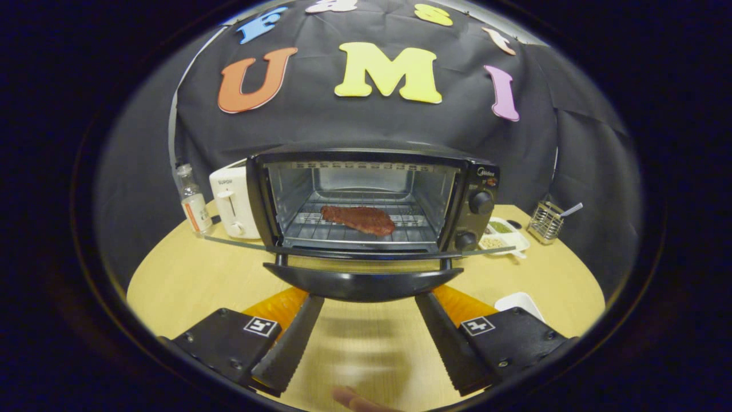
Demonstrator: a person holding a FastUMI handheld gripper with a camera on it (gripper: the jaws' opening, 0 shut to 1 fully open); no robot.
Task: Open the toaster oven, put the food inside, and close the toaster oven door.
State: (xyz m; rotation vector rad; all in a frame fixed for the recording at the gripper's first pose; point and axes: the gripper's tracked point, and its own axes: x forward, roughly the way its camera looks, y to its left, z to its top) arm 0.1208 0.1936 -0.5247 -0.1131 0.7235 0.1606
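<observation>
The toaster oven [372, 200] stands on the wooden tabletop [189, 280] with its glass door [360, 252] folded down flat; the door's black handle [363, 283] lies just ahead of the gripper [369, 335], whose 2 fingers are spread wide and hold nothing. A reddish-brown steak [359, 220] lies on the wire rack [320, 232] inside the oven. The control panel beside the cavity bears the brand "Midea" above 2 black knobs [480, 202]. Touching the oven's other side is a white pop-up toaster [231, 203] marked "SUPOR", and next to that a clear bottle [191, 200] with an orange-edged label too small to read. Beyond the knobs sit a white divided dish [503, 236] with green and tan food and a wire utensil holder [545, 223]
</observation>
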